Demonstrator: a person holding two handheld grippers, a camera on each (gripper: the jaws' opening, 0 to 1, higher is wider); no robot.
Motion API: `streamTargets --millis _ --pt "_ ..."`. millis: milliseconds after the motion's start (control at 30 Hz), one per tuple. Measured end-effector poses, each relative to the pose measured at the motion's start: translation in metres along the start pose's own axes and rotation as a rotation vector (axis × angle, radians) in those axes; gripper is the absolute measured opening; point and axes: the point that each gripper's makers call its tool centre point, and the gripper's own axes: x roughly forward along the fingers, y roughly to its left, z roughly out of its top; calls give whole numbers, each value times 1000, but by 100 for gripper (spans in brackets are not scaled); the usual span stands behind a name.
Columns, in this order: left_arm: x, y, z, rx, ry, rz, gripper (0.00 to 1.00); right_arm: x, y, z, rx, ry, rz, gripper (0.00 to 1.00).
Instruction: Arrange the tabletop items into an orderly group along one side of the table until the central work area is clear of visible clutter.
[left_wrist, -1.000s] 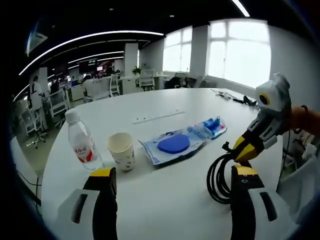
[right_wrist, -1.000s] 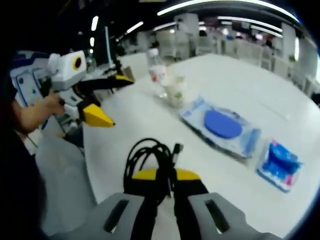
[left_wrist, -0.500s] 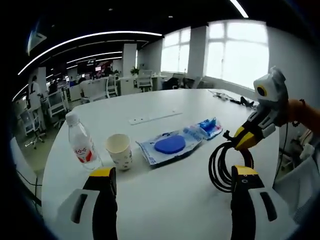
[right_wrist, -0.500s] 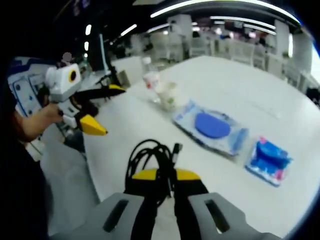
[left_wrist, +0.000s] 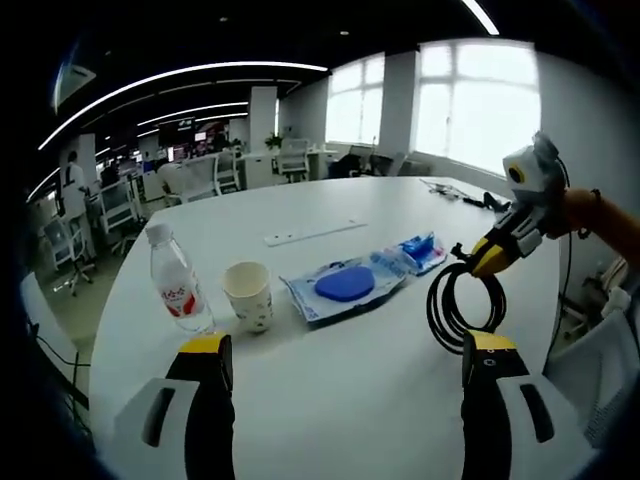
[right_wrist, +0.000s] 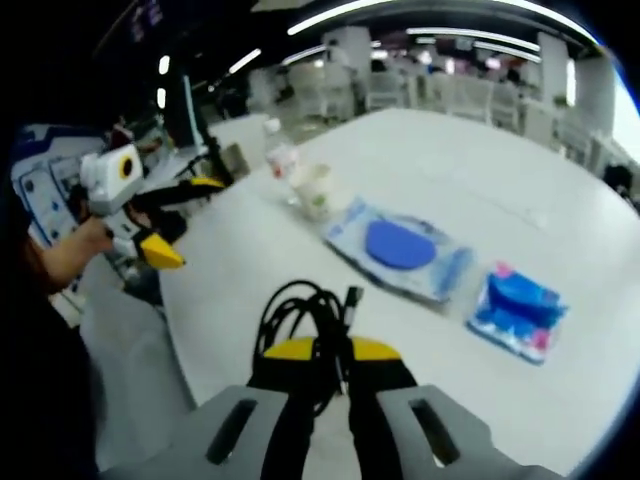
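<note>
Right gripper (right_wrist: 330, 352): jaws clamped on the coiled black cable (right_wrist: 300, 310), held above the white table (left_wrist: 330, 370)
Left gripper (left_wrist: 340, 375): jaws wide apart, holding nothing, over the near table edge
Row on table: water bottle (left_wrist: 177, 290), paper cup (left_wrist: 249, 296), blue-lidded wipes pack (left_wrist: 345, 285), small blue packet (left_wrist: 422, 250), side by side
</note>
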Motion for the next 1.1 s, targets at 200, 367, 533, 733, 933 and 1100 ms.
streamTargets --millis 200,367,533,733,933,1100 --pt "-2 0 3 6 -3 1 95 3 -15 -5 37 11 5 6" --pt "-7 -1 3 0 -6 5 95 6 -29 -11 61 27 4 6" --pt "-13 3 1 -2 -6 20 95 7 -41 -16 53 47 -21 6" --pt "-22 9 0 5 -3 45 95 12 -56 -22 49 62 -39 6" --pt "-27 11 -2 4 5 57 95 22 -73 -33 11 107 -72 6" --pt "-28 13 -3 -5 7 67 94 31 -84 -39 -23 139 -91 7"
